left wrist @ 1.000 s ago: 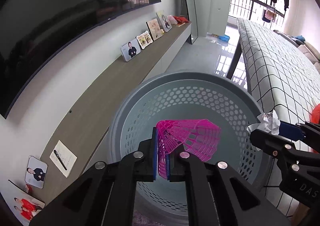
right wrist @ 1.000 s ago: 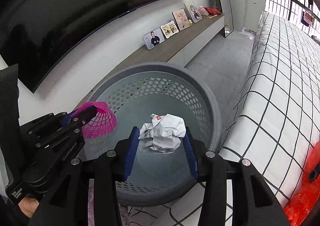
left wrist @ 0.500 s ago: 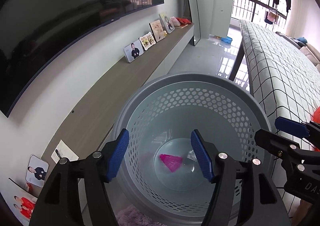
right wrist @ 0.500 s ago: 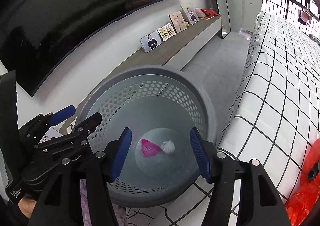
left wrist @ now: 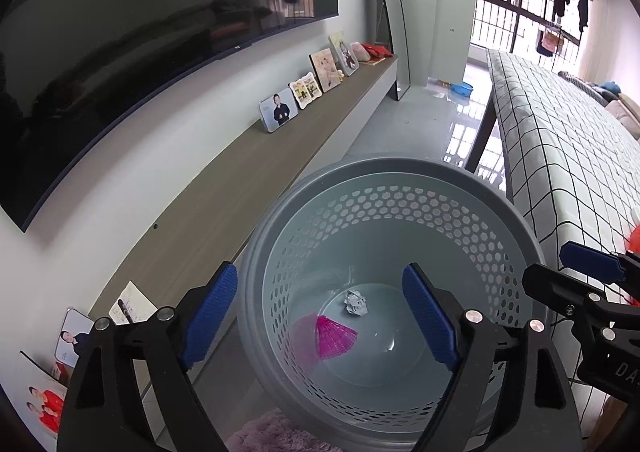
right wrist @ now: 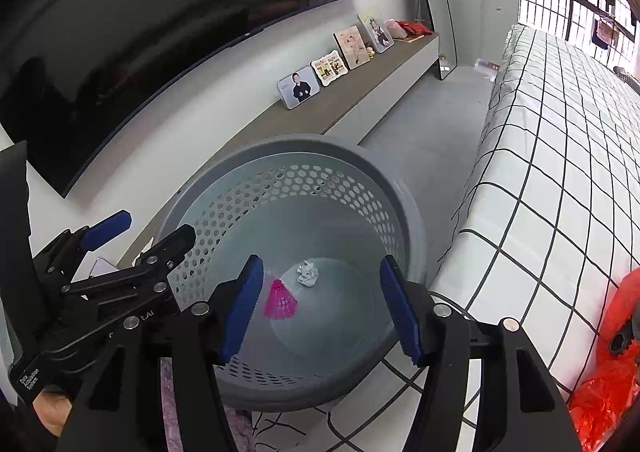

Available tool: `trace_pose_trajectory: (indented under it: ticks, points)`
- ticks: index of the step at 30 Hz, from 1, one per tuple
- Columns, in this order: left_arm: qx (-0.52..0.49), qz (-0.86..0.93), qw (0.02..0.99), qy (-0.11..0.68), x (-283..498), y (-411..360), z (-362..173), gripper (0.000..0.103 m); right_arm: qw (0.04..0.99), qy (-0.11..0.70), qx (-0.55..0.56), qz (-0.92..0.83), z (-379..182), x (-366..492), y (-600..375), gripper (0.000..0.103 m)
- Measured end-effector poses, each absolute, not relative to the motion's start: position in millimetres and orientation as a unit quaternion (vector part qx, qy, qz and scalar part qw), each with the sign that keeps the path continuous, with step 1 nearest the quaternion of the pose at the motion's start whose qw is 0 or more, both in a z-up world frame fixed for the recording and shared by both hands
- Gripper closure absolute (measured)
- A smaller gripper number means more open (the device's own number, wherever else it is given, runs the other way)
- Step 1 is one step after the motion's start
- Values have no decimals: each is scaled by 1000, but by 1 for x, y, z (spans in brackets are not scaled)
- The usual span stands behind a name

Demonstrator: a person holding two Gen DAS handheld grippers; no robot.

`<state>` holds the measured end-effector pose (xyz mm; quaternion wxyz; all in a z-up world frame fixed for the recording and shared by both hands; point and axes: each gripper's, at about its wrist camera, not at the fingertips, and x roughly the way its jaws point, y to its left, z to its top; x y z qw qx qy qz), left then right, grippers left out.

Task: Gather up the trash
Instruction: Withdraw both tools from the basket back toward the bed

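A grey perforated waste basket (left wrist: 516, 212) (right wrist: 412, 208) stands on the floor beside the bed. At its bottom lie a pink mesh piece (left wrist: 334, 336) (right wrist: 280, 300) and a crumpled white paper ball (left wrist: 356, 303) (right wrist: 307, 273), apart from each other. My left gripper (left wrist: 320, 316) hangs above the basket's mouth; its jaws are opening and nothing is between them. My right gripper (right wrist: 322, 308) hovers over the basket too, open and empty. Each gripper shows at the edge of the other's view: the right gripper (left wrist: 560, 276) and the left gripper (right wrist: 148, 232).
A long wooden shelf (left wrist: 248, 188) with photo frames (left wrist: 278, 114) runs under a dark wall screen (left wrist: 120, 32) on the left. The checked bed (right wrist: 560, 156) lies on the right, with an orange plastic bag (right wrist: 604, 384) on it. A fluffy pink rug (left wrist: 272, 432) lies below the basket.
Both grippers let go: the pink mesh and the paper ball dropped from the jaws to the basket's bottom. The left jaws spread wider still in the last half second.
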<state>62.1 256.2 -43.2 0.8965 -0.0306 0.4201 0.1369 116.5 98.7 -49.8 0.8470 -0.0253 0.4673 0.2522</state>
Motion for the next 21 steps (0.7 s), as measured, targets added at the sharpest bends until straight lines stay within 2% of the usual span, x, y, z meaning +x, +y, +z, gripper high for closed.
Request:
trace_pose_trajectory:
  ticks: [2,8,21]
  points:
    - [-31,140,897,419,61,257,-41,14,848,466,-23,252,-49,116,97,43]
    - [-30,147,899,412,56,258,-34,7,851,462,-22,249,-46,109,93,42]
    - [-35,135,907,396,41,246,-15,6,863,450,-7,228,-33,83,65,39]
